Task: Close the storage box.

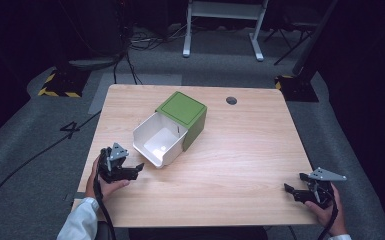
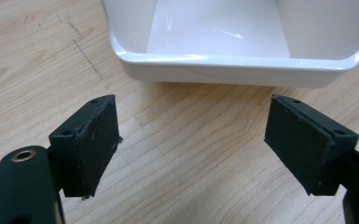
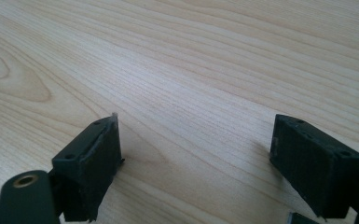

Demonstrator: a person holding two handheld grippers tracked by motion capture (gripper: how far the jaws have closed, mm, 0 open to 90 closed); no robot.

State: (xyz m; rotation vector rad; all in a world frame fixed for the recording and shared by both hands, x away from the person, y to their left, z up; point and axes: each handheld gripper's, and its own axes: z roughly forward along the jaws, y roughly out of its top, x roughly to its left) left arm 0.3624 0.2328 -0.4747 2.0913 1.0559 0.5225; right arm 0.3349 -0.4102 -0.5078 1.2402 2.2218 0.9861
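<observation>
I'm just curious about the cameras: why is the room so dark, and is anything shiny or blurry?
High view: the table is lit, the surroundings nearly black. Left gripper view: glare streaks inside the white drawer. Right gripper view: far wood grain soft.

Green box [image 1: 184, 112], white drawer [image 1: 158, 140], pale wood table [image 1: 240, 150]

White drawer [image 2: 242, 70] cut off by top edge.

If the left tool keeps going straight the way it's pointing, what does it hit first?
Most likely the front wall of the white drawer, pulled out of the green box. The left tool is open and faces it across bare table.
</observation>
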